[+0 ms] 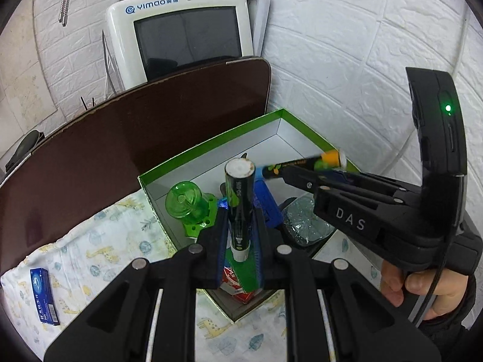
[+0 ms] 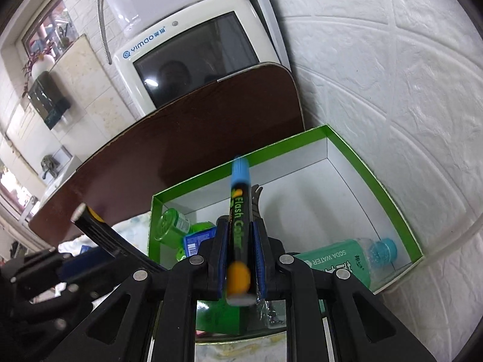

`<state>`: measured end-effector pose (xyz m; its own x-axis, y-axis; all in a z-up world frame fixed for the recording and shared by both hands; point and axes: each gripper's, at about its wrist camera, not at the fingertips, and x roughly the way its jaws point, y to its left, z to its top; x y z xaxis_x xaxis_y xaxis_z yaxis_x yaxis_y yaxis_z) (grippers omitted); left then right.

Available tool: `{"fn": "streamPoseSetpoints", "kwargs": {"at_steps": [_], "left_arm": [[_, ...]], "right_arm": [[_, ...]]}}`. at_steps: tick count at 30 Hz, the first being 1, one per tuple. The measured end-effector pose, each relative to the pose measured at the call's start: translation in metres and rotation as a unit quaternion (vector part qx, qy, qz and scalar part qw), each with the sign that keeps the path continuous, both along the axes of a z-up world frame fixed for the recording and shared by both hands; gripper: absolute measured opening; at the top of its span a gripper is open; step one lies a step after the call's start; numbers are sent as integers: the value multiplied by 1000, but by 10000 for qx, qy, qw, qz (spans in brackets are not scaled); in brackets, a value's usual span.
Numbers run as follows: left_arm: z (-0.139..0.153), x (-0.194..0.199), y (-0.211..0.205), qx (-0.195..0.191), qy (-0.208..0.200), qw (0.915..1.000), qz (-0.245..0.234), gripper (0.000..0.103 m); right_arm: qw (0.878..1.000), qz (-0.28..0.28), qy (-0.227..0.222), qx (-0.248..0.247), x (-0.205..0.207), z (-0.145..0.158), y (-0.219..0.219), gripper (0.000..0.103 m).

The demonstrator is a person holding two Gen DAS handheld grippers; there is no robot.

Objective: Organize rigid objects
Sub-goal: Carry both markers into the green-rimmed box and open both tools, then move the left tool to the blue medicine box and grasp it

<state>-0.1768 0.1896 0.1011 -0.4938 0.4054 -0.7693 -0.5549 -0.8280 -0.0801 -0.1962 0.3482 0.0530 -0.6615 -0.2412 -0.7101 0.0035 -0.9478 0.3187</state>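
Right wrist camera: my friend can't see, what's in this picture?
The right gripper is shut on a black marker with a blue cap, over a green cardboard box with white inside. A green soda water bottle lies in the box.

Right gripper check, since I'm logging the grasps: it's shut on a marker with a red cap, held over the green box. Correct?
Not quite. The right gripper is shut on a marker over the green box, but the cap is blue, as the right wrist view shows.
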Motion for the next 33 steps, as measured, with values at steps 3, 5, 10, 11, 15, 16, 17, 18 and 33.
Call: {"fn": "streamPoseSetpoints", "kwargs": {"at_steps": [3, 5, 10, 11, 15, 16, 17, 18, 33], "left_arm": [[-6, -4, 3, -90, -83, 9999, 3, 14], [-8, -4, 6, -129, -79, 9999, -15, 15], [-9, -5, 7, -91, -63, 9999, 61, 32], [-8, -5, 6, -42, -27, 9999, 99, 37], [0, -4, -5, 108, 116, 9997, 207, 50], [2, -2, -9, 114, 154, 9995, 236, 51], [3, -2, -12, 121, 173, 9994, 260, 52], [4, -1, -18, 133, 180, 9993, 309, 52], [-40, 15, -213, 208, 3, 9670, 2538, 70]], "right_arm": [[10000, -58, -38, -29, 0, -4, 2, 18], [9999, -106, -22, -50, 1, -5, 4, 18], [9997, -213, 51, -59, 9, 2, 7, 18], [9997, -238, 77, -49, 10, 4, 8, 18], [9992, -333, 235, 5, 17, 16, 11, 18], [9991, -332, 251, 7, 18, 18, 11, 18], [9991, -330, 269, 10, 19, 21, 10, 18], [9991, -317, 279, 19, 20, 22, 8, 18], [9928, 1136, 328, 215, 30, 32, -108, 17]]}}
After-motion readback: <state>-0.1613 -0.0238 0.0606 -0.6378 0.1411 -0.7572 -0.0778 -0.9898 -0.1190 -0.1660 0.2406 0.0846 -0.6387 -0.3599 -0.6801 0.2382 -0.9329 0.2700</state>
